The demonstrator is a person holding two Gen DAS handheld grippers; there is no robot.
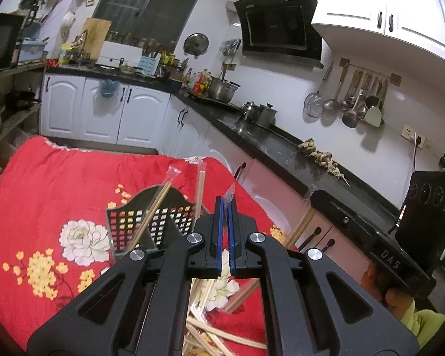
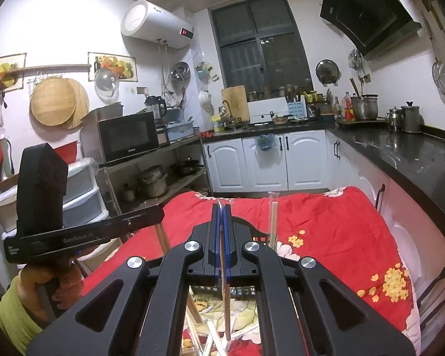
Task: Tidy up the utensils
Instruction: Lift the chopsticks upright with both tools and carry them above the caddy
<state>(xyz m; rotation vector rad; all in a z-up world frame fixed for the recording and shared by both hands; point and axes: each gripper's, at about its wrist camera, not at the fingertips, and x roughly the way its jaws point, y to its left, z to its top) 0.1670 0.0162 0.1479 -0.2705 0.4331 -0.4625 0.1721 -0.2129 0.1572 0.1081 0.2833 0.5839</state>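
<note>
A black mesh utensil holder (image 1: 151,222) stands on the red flowered tablecloth (image 1: 59,178) and holds wrapped chopstick pairs (image 1: 155,207). More wrapped chopsticks (image 1: 210,335) lie in a loose pile below my grippers. My left gripper (image 1: 226,204) is shut on a wrapped chopstick pair, its plastic tip (image 1: 230,191) sticking out above the blue pads, just right of the holder. My right gripper (image 2: 221,210) is shut on a wrapped chopstick pair (image 2: 226,302) that hangs down below the pads, over the holder's rim (image 2: 258,237). The loose pile also shows in the right wrist view (image 2: 219,338).
A black kitchen counter (image 1: 270,145) with white cabinets runs along the right, with pots (image 1: 222,89) and ginger (image 1: 320,155) on it. Shelves with a microwave (image 2: 127,136) stand to the left. The other hand-held gripper body shows in each view (image 2: 74,234).
</note>
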